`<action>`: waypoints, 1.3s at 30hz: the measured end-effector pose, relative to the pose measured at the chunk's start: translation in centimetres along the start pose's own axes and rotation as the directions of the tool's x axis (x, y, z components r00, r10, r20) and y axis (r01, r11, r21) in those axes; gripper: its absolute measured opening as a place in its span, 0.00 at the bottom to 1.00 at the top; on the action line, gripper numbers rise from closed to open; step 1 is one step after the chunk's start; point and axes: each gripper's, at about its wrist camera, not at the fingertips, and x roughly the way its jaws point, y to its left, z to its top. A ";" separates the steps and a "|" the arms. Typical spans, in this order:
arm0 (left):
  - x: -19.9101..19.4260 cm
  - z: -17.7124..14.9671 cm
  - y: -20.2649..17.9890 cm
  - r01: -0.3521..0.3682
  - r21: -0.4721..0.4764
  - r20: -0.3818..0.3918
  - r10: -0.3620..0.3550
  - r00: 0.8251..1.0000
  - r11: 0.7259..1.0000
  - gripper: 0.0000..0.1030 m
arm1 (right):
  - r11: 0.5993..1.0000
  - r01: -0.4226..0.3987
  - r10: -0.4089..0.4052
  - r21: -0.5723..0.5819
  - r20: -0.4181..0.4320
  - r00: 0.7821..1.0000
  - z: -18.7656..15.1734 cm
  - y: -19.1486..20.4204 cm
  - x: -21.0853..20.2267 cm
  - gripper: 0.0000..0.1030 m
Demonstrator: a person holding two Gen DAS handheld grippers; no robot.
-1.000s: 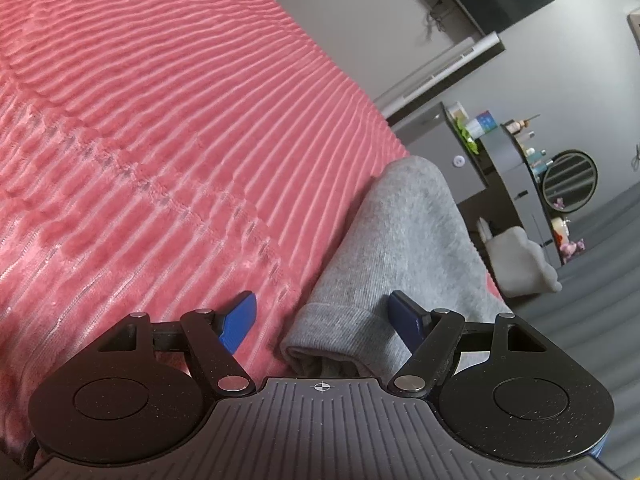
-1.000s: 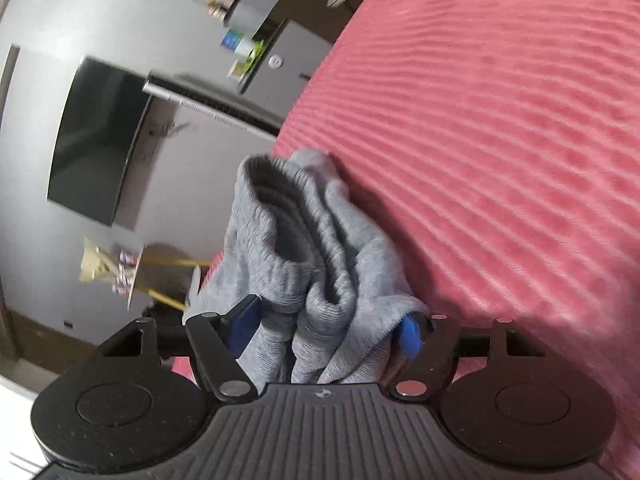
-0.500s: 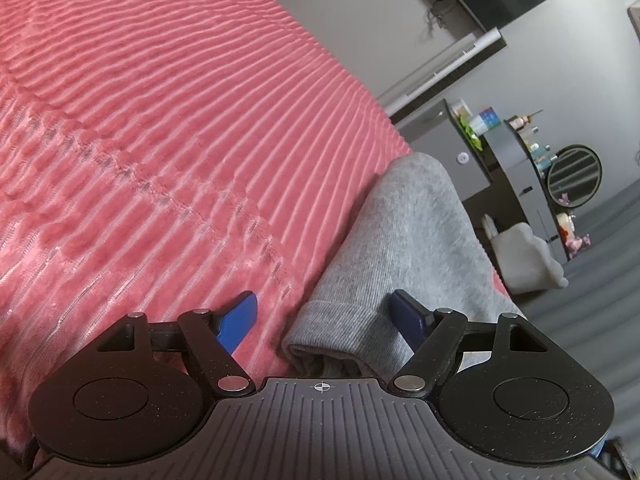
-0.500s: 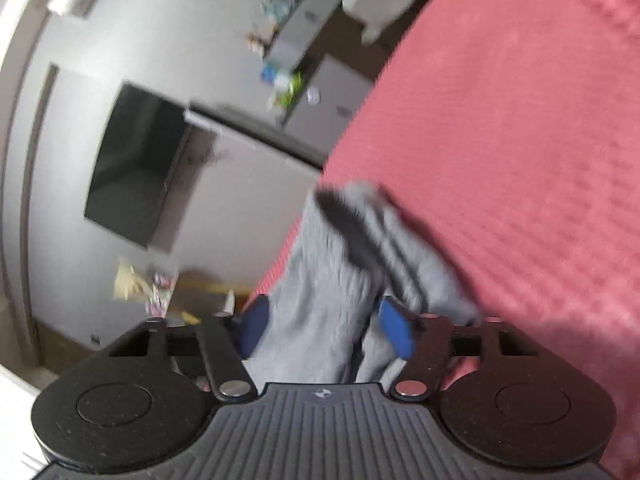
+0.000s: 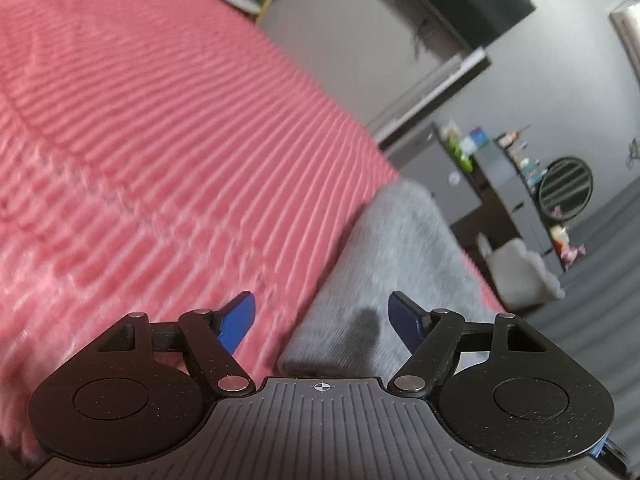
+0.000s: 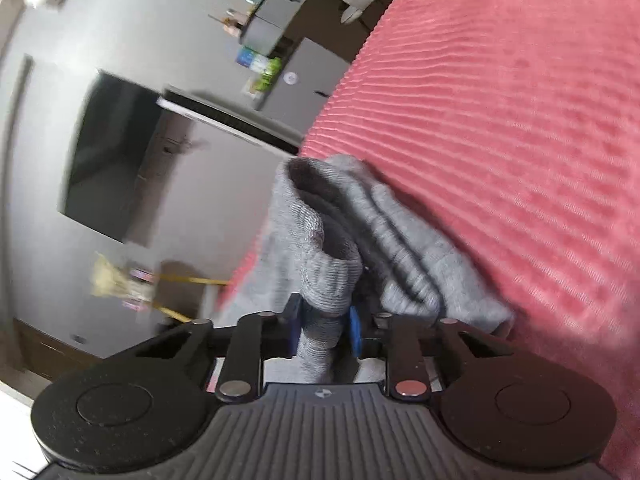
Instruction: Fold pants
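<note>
Pants: the grey knitted pants [image 6: 400,256] lie bunched near the edge of the bed with the pink ribbed bedspread [image 6: 520,140]; in the left wrist view the same grey cloth [image 5: 400,248] runs as a long folded strip along the bed's right edge.
Right tool: the right tool [image 6: 324,330] is pressed together on a ribbed band of the pants, seemingly a cuff or the waistband, with the blue fingertips [image 6: 354,330] nipping the cloth on both sides.
Left tool: the left tool [image 5: 324,316] is spread wide and grips nothing; the near end of the grey strip lies between its blue fingertips [image 5: 240,316], and whether they touch it is unclear.
Step in hand: judged from this, one end is gripped and the other waits to be taken.
How to do it well: close the left tool on all layers of the near edge, not only the top one. Lift both ends level, keep the cloth lightly taut, and lay it down flat.
Risk: the pants sit close to the bed's edge, so a loose pull could drag them off. Both views are blurred, so layers are hard to count.
</note>
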 end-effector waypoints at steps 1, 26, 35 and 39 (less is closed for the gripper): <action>-0.2 0.0 0.1 0.005 -0.004 0.007 -0.005 1.000 1.000 0.76 | 0.997 -0.060 0.060 0.040 -0.001 0.998 0.1 -0.3 -0.6 0.19; 1.5 -1.9 -2.5 -0.204 0.288 -0.066 0.232 0.971 0.936 0.91 | 0.765 0.407 -0.350 -0.499 0.208 0.913 -2.6 3.4 -1.4 0.77; -0.8 -3.9 -3.9 -0.203 0.393 -0.128 0.273 0.954 0.897 0.91 | 0.652 0.491 -0.455 -0.577 0.221 0.863 -4.5 4.5 -3.5 0.89; -1.7 -6.1 -5.3 -0.197 0.520 -0.141 0.311 0.940 0.831 0.91 | 0.704 0.443 -0.445 -0.556 0.142 0.884 -5.3 4.4 -4.7 0.94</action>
